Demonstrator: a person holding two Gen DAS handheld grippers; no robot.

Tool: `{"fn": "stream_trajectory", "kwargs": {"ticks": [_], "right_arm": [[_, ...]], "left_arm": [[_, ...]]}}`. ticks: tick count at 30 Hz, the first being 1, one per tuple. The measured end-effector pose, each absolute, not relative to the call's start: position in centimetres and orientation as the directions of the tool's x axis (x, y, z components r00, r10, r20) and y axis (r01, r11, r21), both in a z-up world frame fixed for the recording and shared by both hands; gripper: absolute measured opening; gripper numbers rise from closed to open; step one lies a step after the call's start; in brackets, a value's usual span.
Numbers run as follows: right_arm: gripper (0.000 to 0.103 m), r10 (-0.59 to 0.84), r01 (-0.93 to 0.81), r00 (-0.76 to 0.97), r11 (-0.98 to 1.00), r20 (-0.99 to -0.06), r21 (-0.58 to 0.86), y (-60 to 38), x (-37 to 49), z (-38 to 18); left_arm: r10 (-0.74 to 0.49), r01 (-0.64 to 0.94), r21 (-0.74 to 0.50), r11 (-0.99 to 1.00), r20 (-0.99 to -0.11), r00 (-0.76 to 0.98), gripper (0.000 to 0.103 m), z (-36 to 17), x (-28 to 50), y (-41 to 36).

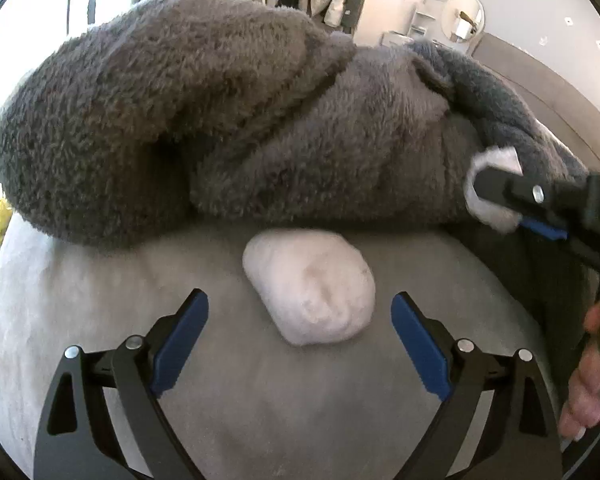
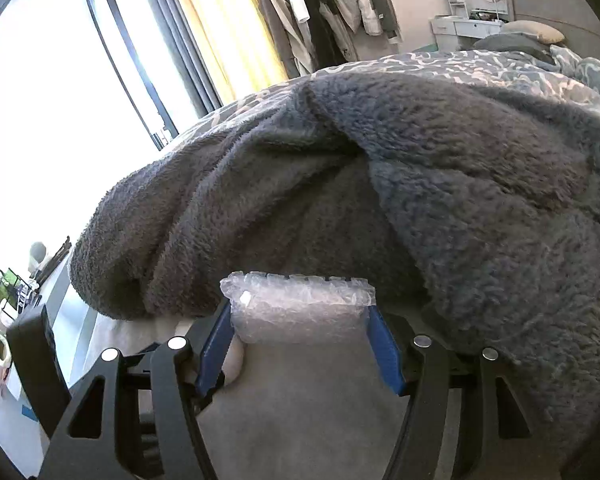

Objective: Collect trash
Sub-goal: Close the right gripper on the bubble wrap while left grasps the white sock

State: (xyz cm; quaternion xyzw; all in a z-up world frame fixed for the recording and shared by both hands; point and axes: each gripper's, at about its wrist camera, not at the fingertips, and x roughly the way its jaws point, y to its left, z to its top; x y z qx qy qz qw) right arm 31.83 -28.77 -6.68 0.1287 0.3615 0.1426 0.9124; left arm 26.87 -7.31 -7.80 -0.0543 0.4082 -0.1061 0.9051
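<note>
Though unheld, wad ahead (left tool)

Black tongs, blue pads, seemingly silver screws.

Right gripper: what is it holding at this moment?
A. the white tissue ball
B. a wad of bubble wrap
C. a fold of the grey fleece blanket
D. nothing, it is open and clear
B: the right wrist view shows the right gripper shut on a wad of bubble wrap, while the white tissue ball lies free on the bed ahead of the open left gripper.
</note>
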Motion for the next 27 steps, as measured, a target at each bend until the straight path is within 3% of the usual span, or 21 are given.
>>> {"fn": "stream_trajectory", "kwargs": {"ticks": [7, 9, 18, 27], "right_arm": [[0.064, 0.390, -0.227, 0.678, 0.917, -0.623, 0.328, -28.5, 31.8, -6.3], [0.064, 0.394, -0.233, 0.677, 0.916, -0.622, 0.327, -28.4, 31.4, -6.1], [0.064, 0.383, -0.262, 0.671, 0.923, -0.635, 0.281, -27.9, 30.1, -6.2], [0.063, 0.363, -0.276, 0.674, 0.932, -0.643, 0.236, -26.4, 27.8, -5.8]], "left_arm": [[-0.218, 0.155, -0.154, 0.976, -0.737, 0.640, 0.092, -8.1, 27.9, -9.1], [-0.194, 0.160, -0.119, 0.980, -0.748, 0.634, 0.082, -8.6, 28.0, -9.7], [-0.195, 0.157, -0.122, 0.980, -0.734, 0.650, 0.056, -8.8, 27.1, -9.5], [-0.240, 0.174, -0.166, 0.971, -0.700, 0.673, 0.052, -6.1, 23.5, -6.8]]}}
